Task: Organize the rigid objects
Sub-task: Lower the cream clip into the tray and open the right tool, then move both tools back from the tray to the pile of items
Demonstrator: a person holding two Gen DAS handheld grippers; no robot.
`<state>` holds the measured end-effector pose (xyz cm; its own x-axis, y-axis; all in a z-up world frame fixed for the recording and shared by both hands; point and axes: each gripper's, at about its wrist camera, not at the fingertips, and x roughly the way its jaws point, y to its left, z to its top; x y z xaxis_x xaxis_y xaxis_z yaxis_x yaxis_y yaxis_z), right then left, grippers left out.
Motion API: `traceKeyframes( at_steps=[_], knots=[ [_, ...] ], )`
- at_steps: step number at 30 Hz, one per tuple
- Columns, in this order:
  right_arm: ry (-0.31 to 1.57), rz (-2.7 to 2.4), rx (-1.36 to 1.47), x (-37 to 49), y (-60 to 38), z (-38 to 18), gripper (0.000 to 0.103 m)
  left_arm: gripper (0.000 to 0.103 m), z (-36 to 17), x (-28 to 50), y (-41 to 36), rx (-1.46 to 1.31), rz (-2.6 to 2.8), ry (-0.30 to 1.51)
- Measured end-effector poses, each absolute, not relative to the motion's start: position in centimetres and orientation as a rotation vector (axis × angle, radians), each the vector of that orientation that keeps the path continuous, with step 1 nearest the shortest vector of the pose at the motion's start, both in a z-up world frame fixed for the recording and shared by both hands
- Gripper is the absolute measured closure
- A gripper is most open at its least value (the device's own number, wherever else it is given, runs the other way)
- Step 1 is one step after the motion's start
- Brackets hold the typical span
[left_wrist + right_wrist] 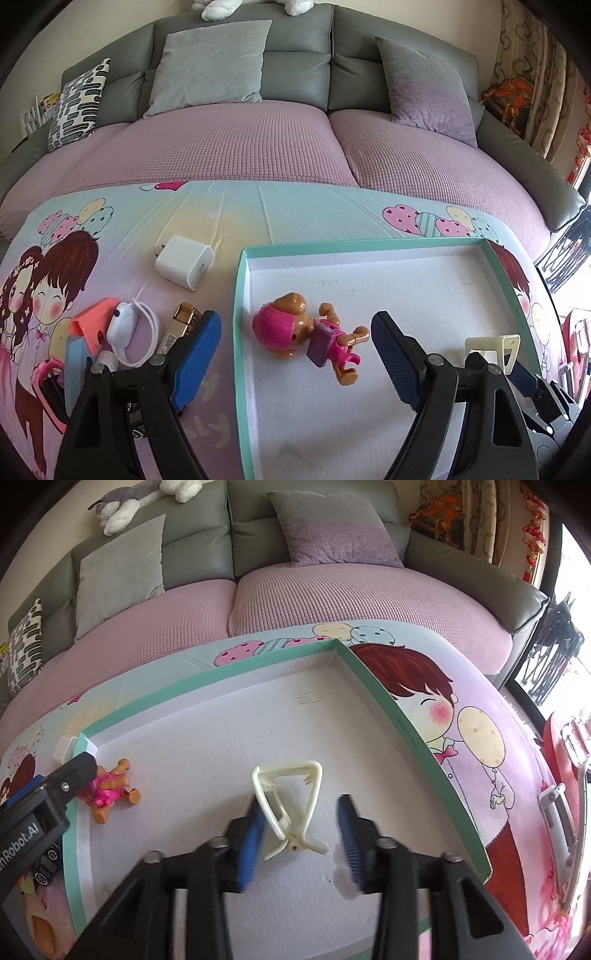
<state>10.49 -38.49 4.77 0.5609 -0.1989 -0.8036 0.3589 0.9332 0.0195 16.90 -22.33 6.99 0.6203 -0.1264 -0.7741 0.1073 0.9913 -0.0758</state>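
A shallow box with a teal rim [238, 302] and a white floor lies on a cartoon-print cloth. Inside it a small toy figure [295, 328] with a pink cap lies on its side, between the wide-apart fingers of my left gripper [295, 354], which is open and does not touch it. A cream plastic clip [291, 805] lies on the box floor further right, also seen in the left wrist view as the clip [493, 343]. My right gripper [301, 838] straddles it, open, with its left pad close against the clip. The toy figure [110, 790] shows at the left of the right wrist view.
Left of the box lie a white charger [184, 262], a coral plastic piece [92, 321], a small white device with a strap [123, 325] and a gold-capped battery [181, 321]. A grey sofa with a pink cover [258, 147] and cushions stands behind. The box's right rim [388, 701] runs beside my right gripper.
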Motion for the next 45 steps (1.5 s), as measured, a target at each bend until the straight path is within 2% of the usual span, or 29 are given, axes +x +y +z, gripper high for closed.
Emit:
traceKeyframes(
  at_steps=[7,11,21,25,37,45],
  knots=[
    [0.903,-0.339,0.188,10.2,-38.6,4.9,0.018,0.016,7.1,16.9,-21.4,-0.041,-0.094,0.892],
    [0.894,-0.338,0.191,10.1,-38.6,5.0,0.0,0.008,7.1,16.8,-20.4,-0.075,-0.059,0.889],
    [0.874,-0.324,0.204,9.7,-38.3,5.4,0.0,0.006,7.2,16.0,-18.5,-0.089,0.037,0.861],
    [0.873,-0.313,0.209,9.4,-38.2,5.6,0.0,0.001,7.1,15.5,-17.6,-0.107,0.065,0.858],
    [0.849,-0.251,0.224,9.0,-37.3,6.6,0.0,0.001,8.3,13.3,-15.7,-0.126,0.124,0.842],
    [0.836,-0.125,0.19,9.4,-33.2,7.5,0.0,0.001,9.2,11.3,-11.1,-0.178,0.239,0.826]
  ],
)
